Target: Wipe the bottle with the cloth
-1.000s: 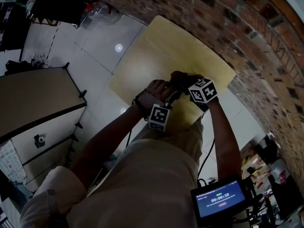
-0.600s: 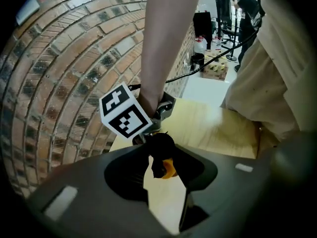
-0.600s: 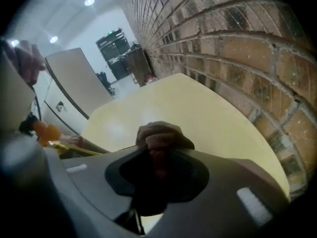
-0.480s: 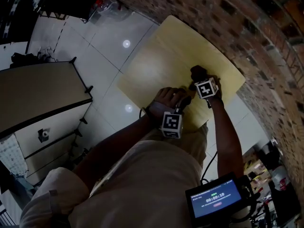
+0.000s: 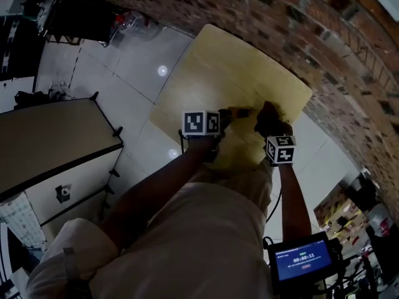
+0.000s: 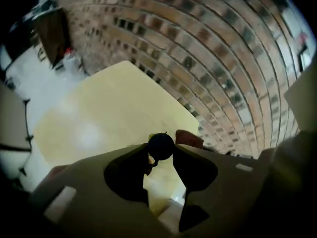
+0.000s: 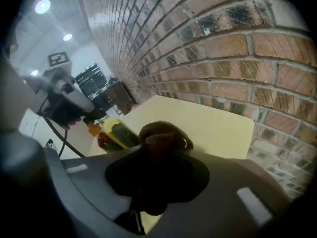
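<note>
Over the pale wooden table [image 5: 215, 61] I hold the bottle [image 5: 235, 113] in my left gripper [image 5: 219, 118]. The right gripper view shows the bottle [image 7: 113, 134] lying nearly level, with a yellow-green label, dark red contents and an orange neck, its end gripped in the left gripper [image 7: 74, 114]. In the left gripper view only the bottle's dark round end [image 6: 161, 144] shows, between the tips of that gripper [image 6: 159, 157]. My right gripper [image 5: 272, 134] is shut on a bunched dark brown cloth [image 7: 161, 132], which sits just right of the bottle; I cannot tell whether they touch.
A brick wall [image 5: 299, 23] curves round the table's far and right sides. A white cabinet [image 5: 56, 142] stands at the left on the tiled floor [image 5: 124, 61]. A small monitor [image 5: 304, 261] sits at my lower right. Bare tabletop lies beyond the bottle.
My left gripper has rolled over and shifted left, its marker cube now facing up beside the bottle. The right gripper with the cloth has drawn back toward me and down.
</note>
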`<state>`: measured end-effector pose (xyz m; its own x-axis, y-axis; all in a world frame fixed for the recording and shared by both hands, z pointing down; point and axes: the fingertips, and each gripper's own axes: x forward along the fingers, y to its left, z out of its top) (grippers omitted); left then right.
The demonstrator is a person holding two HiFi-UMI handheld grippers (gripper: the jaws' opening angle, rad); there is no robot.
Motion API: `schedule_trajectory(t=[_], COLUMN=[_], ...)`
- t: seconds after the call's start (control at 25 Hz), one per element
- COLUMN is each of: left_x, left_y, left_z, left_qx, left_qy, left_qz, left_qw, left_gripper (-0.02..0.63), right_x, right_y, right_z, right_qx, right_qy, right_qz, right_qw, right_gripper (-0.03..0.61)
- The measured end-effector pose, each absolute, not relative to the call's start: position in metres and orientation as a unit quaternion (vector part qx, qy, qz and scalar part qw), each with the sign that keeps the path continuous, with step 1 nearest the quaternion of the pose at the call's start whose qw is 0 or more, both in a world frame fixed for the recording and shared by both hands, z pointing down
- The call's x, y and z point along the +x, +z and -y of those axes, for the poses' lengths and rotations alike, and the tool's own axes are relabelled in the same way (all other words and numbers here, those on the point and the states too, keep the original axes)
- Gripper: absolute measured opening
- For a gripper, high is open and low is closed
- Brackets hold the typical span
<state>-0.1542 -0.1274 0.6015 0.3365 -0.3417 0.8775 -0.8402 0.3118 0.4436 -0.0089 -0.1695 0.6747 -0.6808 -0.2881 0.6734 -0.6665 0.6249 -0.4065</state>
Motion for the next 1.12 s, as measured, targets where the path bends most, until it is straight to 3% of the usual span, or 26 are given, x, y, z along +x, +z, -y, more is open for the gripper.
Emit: schedule_trajectory(t=[0.12,0.4,0.72,1.12], left_x=[-0.161,-0.158,-0.139,-0.132], left_y=[0.605,0.608,0.607,0.604], left_z=[0.123,0.121,0.111,0.098], left_qx=[0.484,0.438,0.445,0.425], left_qy=[0.128,0.083,0.084,0.041], left_qz=[0.549,0.569,0.554,0.539], left_qw=[0.669,0.691,0.698,0.726], left_gripper=[0.172,0.172,0.170,0.170], right_x=[-0.023,-0.093,-0.106,-0.064], right_y=[0.661,0.620,0.655,0.739], right_z=[0.138,0.087,0.101,0.156], right_qx=[0.235,0.107,0.107,0.252], right_qy=[0.290,0.191,0.287,0.410], right_qz=[0.883,0.938,0.909,0.810], right_qw=[0.286,0.268,0.283,0.334], right_gripper=[0.086,0.086,0.084,0.084])
